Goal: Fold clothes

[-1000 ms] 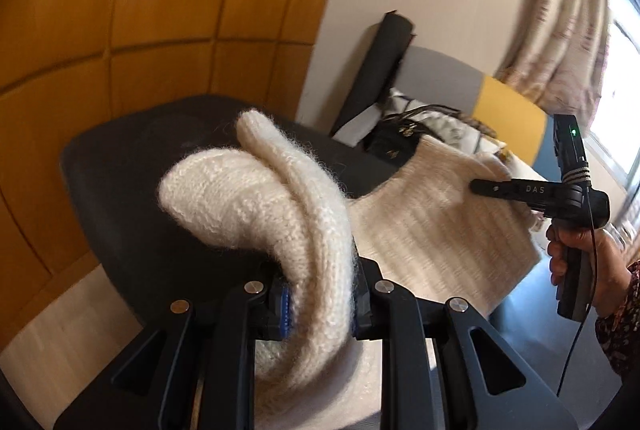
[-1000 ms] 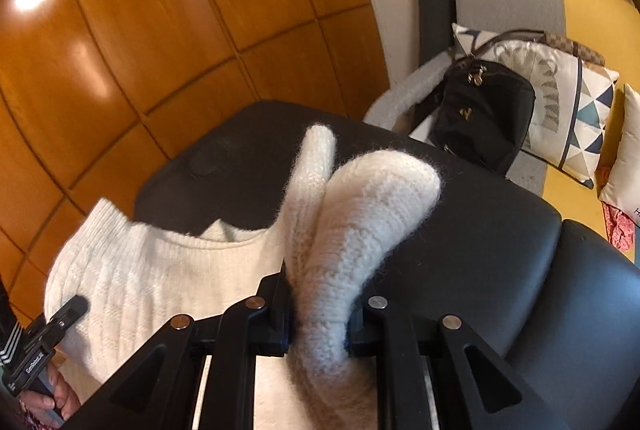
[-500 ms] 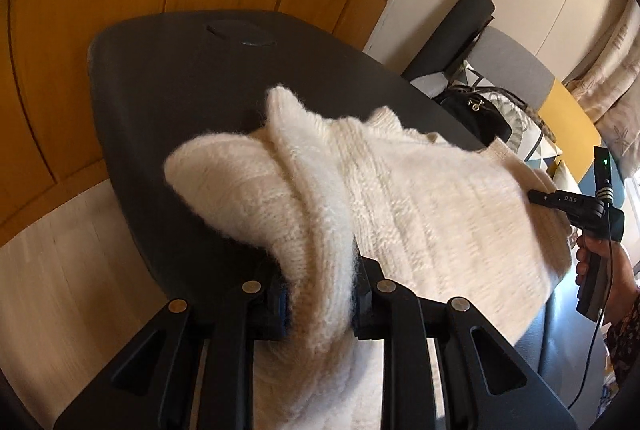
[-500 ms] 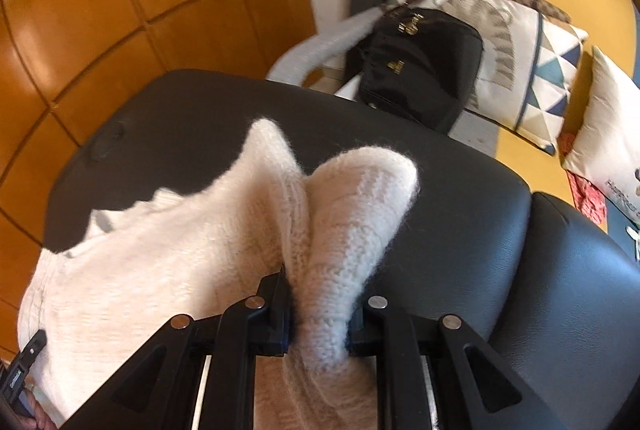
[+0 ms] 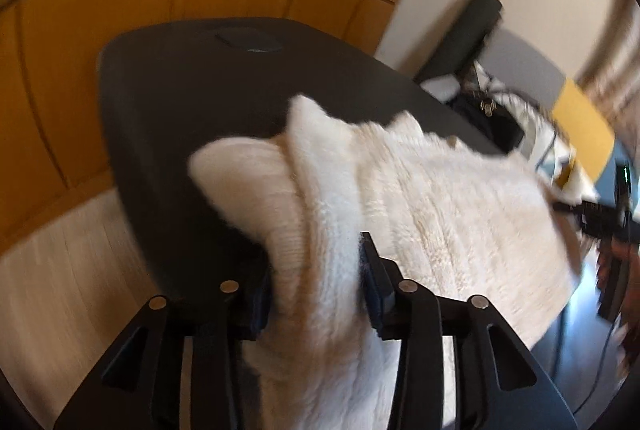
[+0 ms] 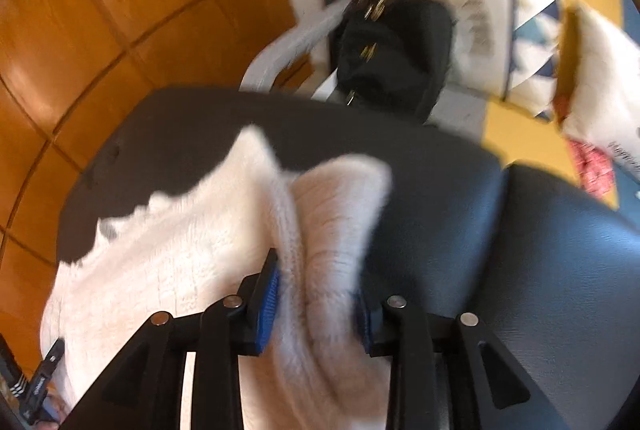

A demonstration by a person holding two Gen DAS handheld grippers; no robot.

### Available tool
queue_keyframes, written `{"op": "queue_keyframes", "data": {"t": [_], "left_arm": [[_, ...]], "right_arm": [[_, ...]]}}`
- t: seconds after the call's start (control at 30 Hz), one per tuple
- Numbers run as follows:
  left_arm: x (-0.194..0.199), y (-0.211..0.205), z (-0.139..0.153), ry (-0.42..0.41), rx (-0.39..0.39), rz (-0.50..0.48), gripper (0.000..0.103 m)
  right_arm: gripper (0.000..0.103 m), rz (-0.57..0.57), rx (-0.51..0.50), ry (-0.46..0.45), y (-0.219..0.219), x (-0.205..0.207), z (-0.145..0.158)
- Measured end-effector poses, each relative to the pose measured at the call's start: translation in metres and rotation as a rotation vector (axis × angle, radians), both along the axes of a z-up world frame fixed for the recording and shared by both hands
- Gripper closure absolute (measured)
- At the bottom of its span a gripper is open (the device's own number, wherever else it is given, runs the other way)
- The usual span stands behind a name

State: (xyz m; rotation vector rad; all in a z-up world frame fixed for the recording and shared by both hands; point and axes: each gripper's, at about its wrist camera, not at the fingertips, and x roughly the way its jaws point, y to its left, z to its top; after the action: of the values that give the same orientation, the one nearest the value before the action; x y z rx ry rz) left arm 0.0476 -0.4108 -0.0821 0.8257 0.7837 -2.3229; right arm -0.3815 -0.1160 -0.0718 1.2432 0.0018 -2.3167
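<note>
A fluffy cream knit sweater (image 5: 440, 214) lies spread across a black padded surface (image 5: 192, 78). A bunched edge of it sits between the fingers of my left gripper (image 5: 314, 286), whose jaws stand parted with the blue pads showing. In the right wrist view the sweater (image 6: 180, 250) fills the lower left, and another bunched edge rests between the fingers of my right gripper (image 6: 316, 294), also parted. Each gripper appears small at the other view's edge, holding the far end. Both views are blurred by motion.
Wood wall panels (image 5: 120, 10) rise behind the black surface (image 6: 440, 210). A black handbag (image 6: 392, 42) and patterned pillows (image 6: 500, 14) lie on a yellow and grey sofa beyond it. Pale wood floor (image 5: 60, 270) shows at the lower left.
The sweater has come down from hanging onto the black surface and spread flatter. The jaws of both grippers have widened around the bunched edges.
</note>
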Motion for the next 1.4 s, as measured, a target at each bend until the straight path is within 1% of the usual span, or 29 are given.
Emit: {"op": "queue_keyframes", "data": {"t": [0.07,0.1,0.17,0.2,0.23,0.3,0.33,0.4,0.47,0.53,0.57,0.6,0.63,0.67,0.73,0.77,0.8,0.83,0.9,0.97,1.03,1.1,1.23,1.33,1.4], "left_arm": [[0.020,-0.007,0.007,0.036,0.020,0.071,0.060],[0.029,-0.007,0.013,0.049,-0.003,0.118,0.060],[0.047,-0.001,0.030,0.069,-0.088,0.224,0.060],[0.050,0.003,0.037,0.078,-0.121,0.247,0.060],[0.048,0.009,0.043,0.087,-0.146,0.249,0.060],[0.046,0.021,0.056,0.104,-0.198,0.254,0.059],[0.036,0.025,0.059,0.096,-0.216,0.223,0.059],[0.005,0.034,0.061,0.053,-0.255,0.127,0.059],[-0.027,0.044,0.054,0.012,-0.320,0.031,0.059],[-0.051,0.047,0.044,-0.045,-0.382,-0.008,0.059],[-0.061,0.044,0.037,-0.088,-0.409,-0.009,0.059],[-0.071,0.039,0.027,-0.146,-0.419,0.013,0.059],[-0.079,0.033,0.016,-0.210,-0.418,0.043,0.059],[-0.082,0.029,0.005,-0.242,-0.417,0.056,0.059],[-0.079,0.023,-0.017,-0.267,-0.415,0.057,0.056],[-0.079,0.024,-0.024,-0.282,-0.439,0.058,0.049],[-0.078,0.028,-0.028,-0.298,-0.478,0.059,0.049],[-0.078,0.030,-0.029,-0.304,-0.492,0.059,0.048],[-0.078,0.026,-0.031,-0.301,-0.476,0.058,0.048],[-0.077,0.019,-0.032,-0.285,-0.429,0.059,0.047],[-0.075,0.014,-0.033,-0.267,-0.395,0.061,0.046],[-0.077,0.012,-0.033,-0.260,-0.384,0.062,0.045],[-0.082,0.009,-0.037,-0.250,-0.379,0.060,0.045],[-0.080,0.007,-0.041,-0.236,-0.377,0.055,0.045],[-0.079,0.006,-0.042,-0.226,-0.374,0.054,0.045]], "right_arm": [[0.070,-0.058,0.011,0.073,0.015,0.006,0.016],[0.070,-0.044,0.005,0.101,0.016,0.012,0.022],[0.068,-0.017,-0.006,0.157,0.018,0.025,0.033],[0.068,-0.004,-0.012,0.185,0.019,0.031,0.039],[0.071,0.013,-0.014,0.211,0.019,0.037,0.044],[0.072,0.098,0.047,0.240,-0.001,0.050,0.042],[0.073,0.137,0.081,0.256,-0.012,0.056,0.040],[0.073,0.174,0.126,0.269,-0.028,0.060,0.033],[0.073,0.168,0.163,0.257,-0.035,0.057,0.023],[0.073,0.164,0.193,0.245,-0.039,0.054,0.014],[0.073,0.161,0.209,0.238,-0.040,0.052,0.010],[0.073,0.152,0.236,0.234,-0.041,0.049,0.004],[0.073,0.142,0.263,0.227,-0.041,0.045,-0.001],[0.076,0.123,0.290,0.205,-0.039,0.040,-0.010],[0.076,0.088,0.262,0.140,-0.029,0.027,-0.028],[0.075,0.071,0.203,0.146,-0.021,0.027,-0.029],[0.075,0.078,0.197,0.140,-0.020,0.026,-0.028],[0.075,0.086,0.192,0.134,-0.019,0.026,-0.026],[0.075,0.101,0.180,0.122,-0.016,0.025,-0.024],[0.075,0.095,0.147,0.121,-0.011,0.024,-0.016],[0.075,0.068,0.113,0.166,-0.004,0.026,-0.004],[0.075,0.043,0.082,0.208,0.002,0.027,0.006],[0.076,0.031,0.094,0.192,0.000,0.025,0.002],[0.072,0.022,0.103,0.179,-0.001,0.024,-0.001],[0.072,0.016,0.109,0.171,-0.002,0.023,-0.004]]}}
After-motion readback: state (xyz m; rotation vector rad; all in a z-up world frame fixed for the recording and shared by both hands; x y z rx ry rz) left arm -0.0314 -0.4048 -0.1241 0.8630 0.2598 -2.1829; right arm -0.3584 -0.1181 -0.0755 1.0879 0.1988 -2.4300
